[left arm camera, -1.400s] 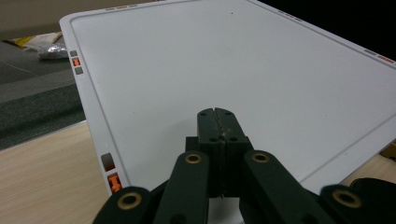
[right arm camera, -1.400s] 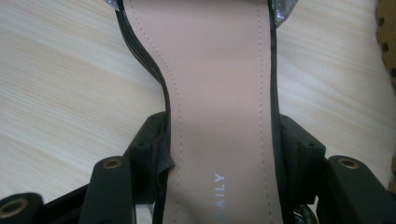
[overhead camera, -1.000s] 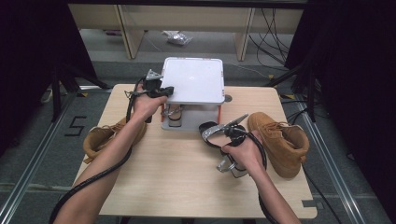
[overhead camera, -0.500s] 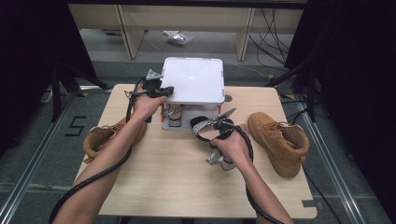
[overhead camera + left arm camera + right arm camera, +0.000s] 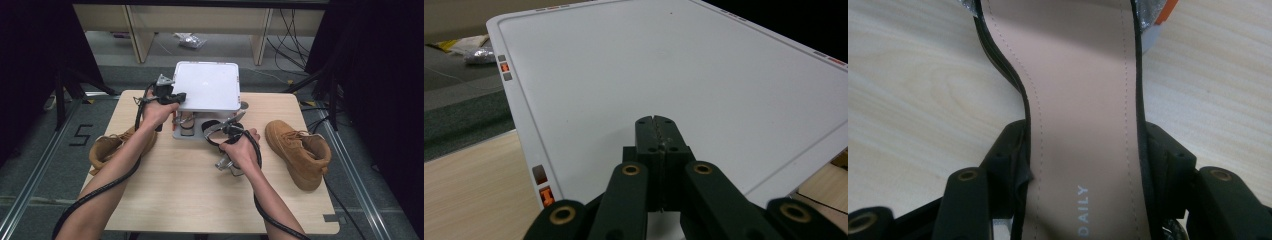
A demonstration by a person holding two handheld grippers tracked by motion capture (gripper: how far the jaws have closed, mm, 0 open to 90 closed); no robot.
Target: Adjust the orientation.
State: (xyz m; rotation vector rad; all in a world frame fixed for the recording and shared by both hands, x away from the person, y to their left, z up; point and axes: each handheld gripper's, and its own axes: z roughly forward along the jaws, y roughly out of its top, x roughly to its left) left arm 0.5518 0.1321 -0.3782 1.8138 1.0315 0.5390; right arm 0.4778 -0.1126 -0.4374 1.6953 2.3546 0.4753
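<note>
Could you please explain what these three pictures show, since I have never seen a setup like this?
A person at a light wooden table holds a hand-operated two-jaw gripper in each hand. The high view looks down from above; the other two come from cameras riding on the grippers. The left gripper is shut, resting over the flat white lid of a small rack. The right gripper is clamped on a black-edged sandal with a beige insole, near the rack's front. A tan suede boot lies at the table's right, another tan boot at its left.
</note>
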